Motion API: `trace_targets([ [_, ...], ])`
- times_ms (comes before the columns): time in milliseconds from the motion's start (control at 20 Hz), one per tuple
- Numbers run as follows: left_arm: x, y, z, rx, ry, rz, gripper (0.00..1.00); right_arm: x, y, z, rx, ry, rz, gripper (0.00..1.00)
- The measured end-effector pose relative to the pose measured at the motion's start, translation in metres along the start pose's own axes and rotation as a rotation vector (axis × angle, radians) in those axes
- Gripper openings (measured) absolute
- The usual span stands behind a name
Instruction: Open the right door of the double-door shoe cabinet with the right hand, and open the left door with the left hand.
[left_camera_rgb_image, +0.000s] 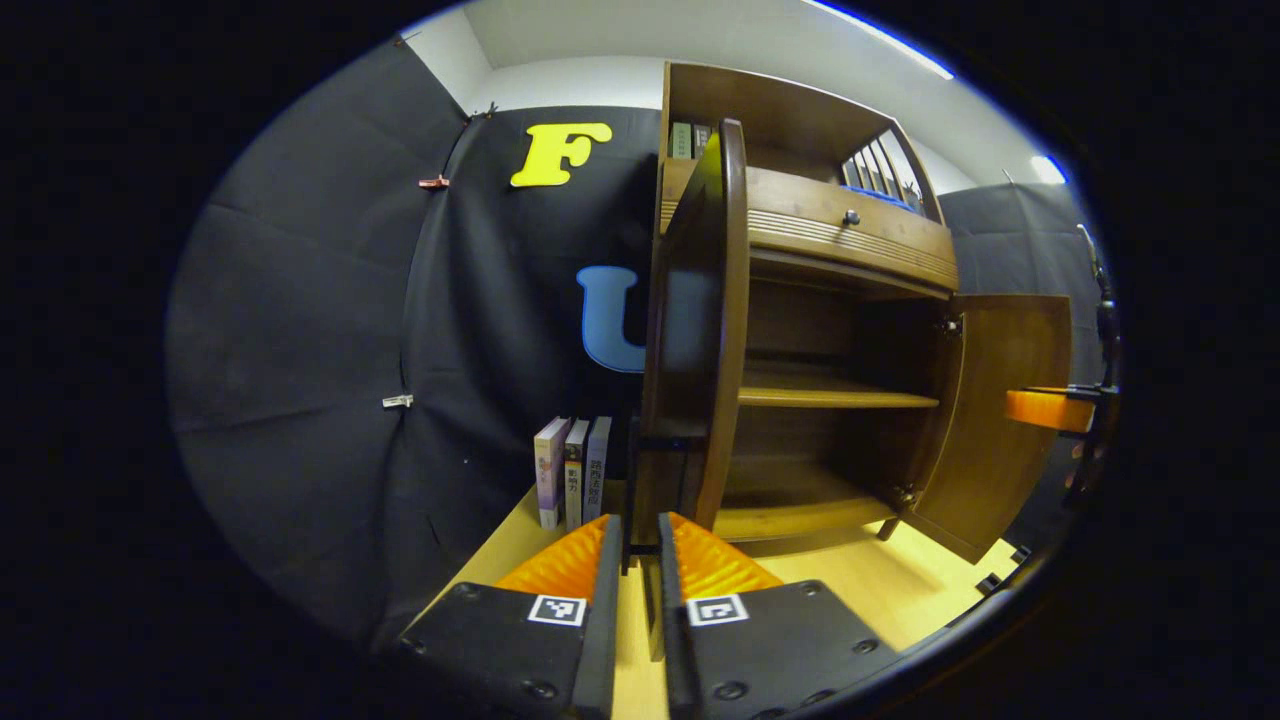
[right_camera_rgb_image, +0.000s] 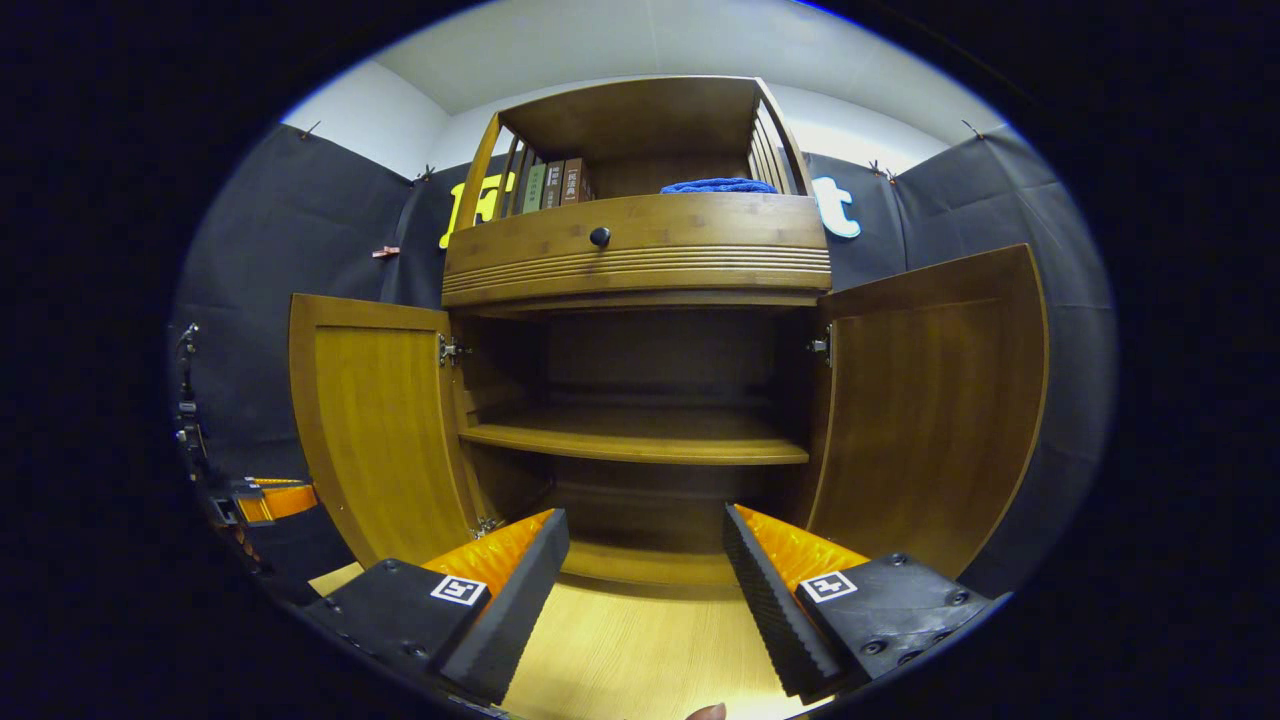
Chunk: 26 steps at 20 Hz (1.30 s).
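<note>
**Both cabinet doors swung wide, left gripper at the left door's edge**

In the right gripper view the shoe cabinet (right_camera_rgb_image: 640, 300) stands square ahead with its left door (right_camera_rgb_image: 375, 430) and right door (right_camera_rgb_image: 930, 400) both swung outward, their tall axes upright, inner faces turned toward the middle. Between them the interior is open: a single shelf (right_camera_rgb_image: 640, 440) runs across, with room above and below it. The right gripper (right_camera_rgb_image: 645, 560) hangs in front of that gap, its fingers spread wide and holding nothing.

In the left gripper view the left door shows edge-on, a tall vertical strip. The left gripper (left_camera_rgb_image: 640, 545) sits just below that edge with its fingers drawn narrow; whether they pinch the door's dark handle (left_camera_rgb_image: 665, 442) I cannot tell. Three books (left_camera_rgb_image: 570, 470) stand beside the cabinet, near the booth's wall.
</note>
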<state>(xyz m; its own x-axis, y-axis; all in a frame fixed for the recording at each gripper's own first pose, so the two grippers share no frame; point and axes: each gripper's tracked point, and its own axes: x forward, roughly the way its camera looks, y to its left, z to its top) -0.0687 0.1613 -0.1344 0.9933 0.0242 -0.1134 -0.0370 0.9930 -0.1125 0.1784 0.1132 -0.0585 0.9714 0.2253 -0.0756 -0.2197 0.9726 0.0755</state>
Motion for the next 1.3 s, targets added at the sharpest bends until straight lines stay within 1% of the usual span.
trace_targets([
  [50, -0.007, -0.008, 0.004, -0.014, -0.023, -0.014, 0.28, 0.000, 0.001, 0.000, 0.003, 0.000, 0.004, 0.98],
  [150, -0.017, -0.017, 0.011, -0.033, -0.063, -0.033, 0.55, 0.000, 0.001, 0.001, 0.003, -0.004, 0.009, 0.98],
  [300, -0.021, -0.028, 0.021, -0.015, -0.097, -0.016, 0.95, 0.001, 0.001, 0.001, 0.000, -0.004, 0.015, 0.98],
  [450, -0.020, -0.046, 0.027, 0.028, -0.097, 0.002, 0.95, 0.001, 0.000, 0.002, -0.002, -0.008, 0.014, 0.98],
  [650, -0.004, -0.088, 0.032, 0.076, -0.083, -0.039, 0.94, 0.004, -0.003, 0.006, -0.002, -0.025, 0.004, 0.98],
  [800, 0.008, -0.115, 0.034, 0.073, -0.074, -0.067, 0.94, 0.005, -0.005, 0.008, -0.003, -0.038, -0.008, 0.98],
  [850, 0.012, -0.121, 0.033, 0.067, -0.068, -0.067, 0.92, 0.005, -0.006, 0.009, -0.003, -0.042, -0.013, 0.98],
  [900, 0.015, -0.128, 0.033, 0.063, -0.065, -0.067, 0.94, 0.006, -0.007, 0.010, -0.004, -0.046, -0.017, 0.98],
  [950, 0.018, -0.135, 0.034, 0.059, -0.067, -0.073, 0.94, 0.006, -0.009, 0.010, -0.004, -0.048, -0.023, 0.98],
  [1200, 0.034, -0.155, 0.041, 0.094, -0.072, -0.069, 0.94, 0.008, -0.013, 0.013, -0.002, -0.061, -0.048, 0.98],
  [1300, 0.038, -0.157, 0.041, 0.099, -0.066, -0.058, 0.94, 0.008, -0.014, 0.012, -0.002, -0.061, -0.057, 0.98],
])
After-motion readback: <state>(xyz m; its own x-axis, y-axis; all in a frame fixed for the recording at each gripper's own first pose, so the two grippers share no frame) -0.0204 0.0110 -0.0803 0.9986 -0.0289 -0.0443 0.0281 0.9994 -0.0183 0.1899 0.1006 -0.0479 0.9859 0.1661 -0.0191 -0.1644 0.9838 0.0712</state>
